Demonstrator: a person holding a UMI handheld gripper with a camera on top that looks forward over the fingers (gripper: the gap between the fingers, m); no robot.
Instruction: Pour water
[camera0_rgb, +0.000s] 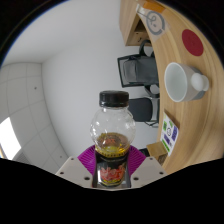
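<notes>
One clear plastic bottle with a black screw cap fills the middle of the gripper view, standing lengthwise between the two fingers and rising toward twelve o'clock from them. Its rounded shoulders are transparent, and a band of amber liquid sits low in the body above a dark label with red print. The gripper is clamped on this bottle: the magenta pads press against its lower body at nine and three o'clock of the label, with no gap showing on either side. The bottle is lifted clear of the floor, with pale grey floor tiles visible behind it toward nine o'clock. At two o'clock of the cap, a light wooden tabletop curves across the view, appearing tilted. On it rests a white ceramic mug, its open mouth facing the camera, and beyond that, toward one o'clock, a round dark red coaster. A black office chair stands between the bottle and the tabletop
</notes>
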